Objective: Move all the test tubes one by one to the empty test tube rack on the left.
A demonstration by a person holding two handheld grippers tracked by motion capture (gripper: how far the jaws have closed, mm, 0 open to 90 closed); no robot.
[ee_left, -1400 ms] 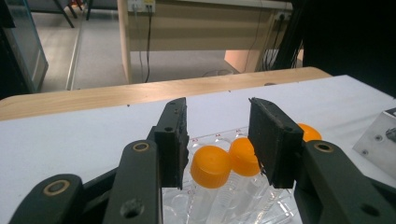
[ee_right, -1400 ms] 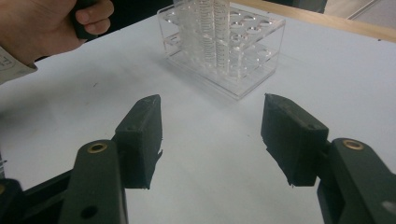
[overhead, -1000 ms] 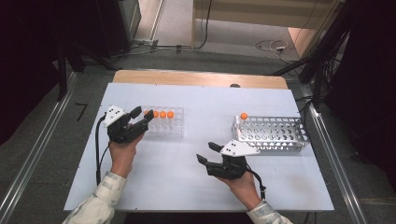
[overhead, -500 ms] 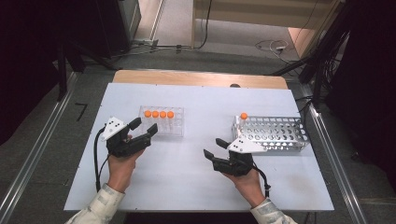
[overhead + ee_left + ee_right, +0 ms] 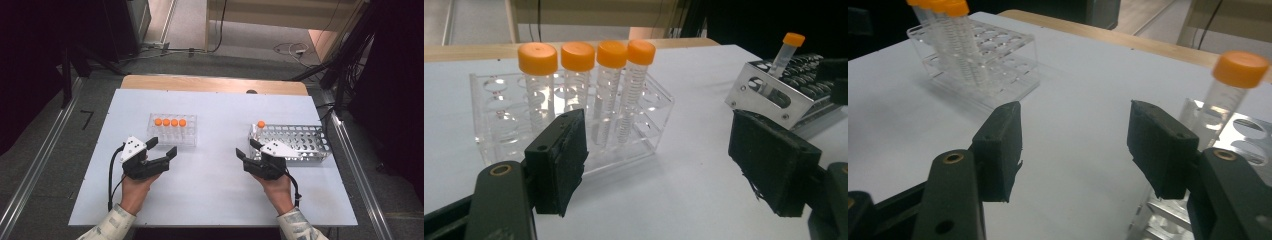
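Both grippers (image 5: 161, 150) (image 5: 245, 148) open, empty.

Four tubes (image 5: 170, 122) stand in the far row of the left rack (image 5: 172, 136), just beyond my left gripper (image 5: 162, 150). One tube (image 5: 259, 128) stands in the right rack's (image 5: 300, 145) near-left corner, beside my right gripper (image 5: 247, 149).

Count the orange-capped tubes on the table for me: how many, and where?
5. Four tubes stand in a row along the back of the clear rack. One tube stands alone at the near-left corner of the metal rack. None seems hidden.
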